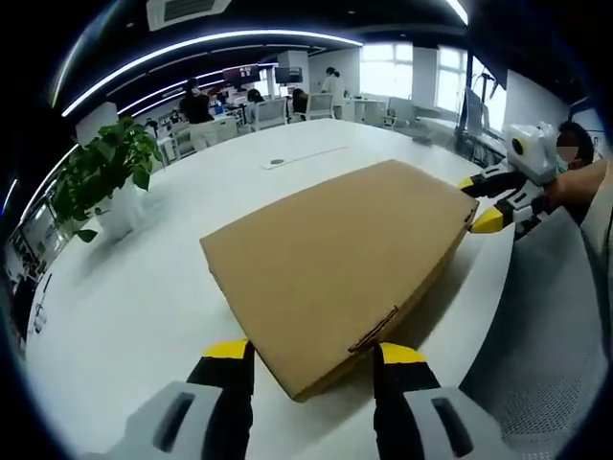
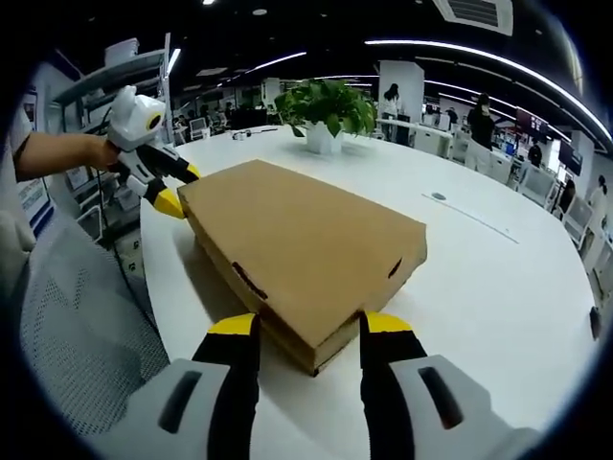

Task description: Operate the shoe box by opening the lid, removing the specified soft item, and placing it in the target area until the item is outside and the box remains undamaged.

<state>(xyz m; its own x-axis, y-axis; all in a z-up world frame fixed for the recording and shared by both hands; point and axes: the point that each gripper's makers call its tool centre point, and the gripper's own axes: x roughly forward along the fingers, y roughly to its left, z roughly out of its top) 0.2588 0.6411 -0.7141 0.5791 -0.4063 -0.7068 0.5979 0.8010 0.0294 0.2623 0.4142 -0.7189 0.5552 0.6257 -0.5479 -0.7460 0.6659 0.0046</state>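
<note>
In the left gripper view, a potted plant (image 1: 103, 177) stands at the left on the white table (image 1: 134, 297), well apart from the box. The shoe box (image 1: 340, 259), plain brown cardboard with its lid shut, lies flat near the middle of the table, one corner pointing toward the camera. The left gripper (image 1: 311, 362) sits at that near corner with its two yellow-tipped jaws spread, one on each side of the corner; whether they touch the cardboard is hard to tell. At the far right corner of the box the right gripper (image 1: 487, 201) comes in, held by a hand (image 1: 575, 182), its yellow tips apart around the box's edge. A grey mesh chair back (image 1: 551, 345) fills the lower right. People and desks show far behind the table.

In the right gripper view, the chair back (image 2: 77, 335) is at the lower left. Above it a hand (image 2: 91, 151) holds the left gripper (image 2: 177, 189), whose yellow tips stand open at the far left corner of the box (image 2: 306, 244). The closed box lies across the table (image 2: 498, 287). The right gripper (image 2: 305, 335) straddles the near corner, jaws wide apart on either side of it. The plant (image 2: 326, 107) stands behind the box, on the far side of the table
</note>
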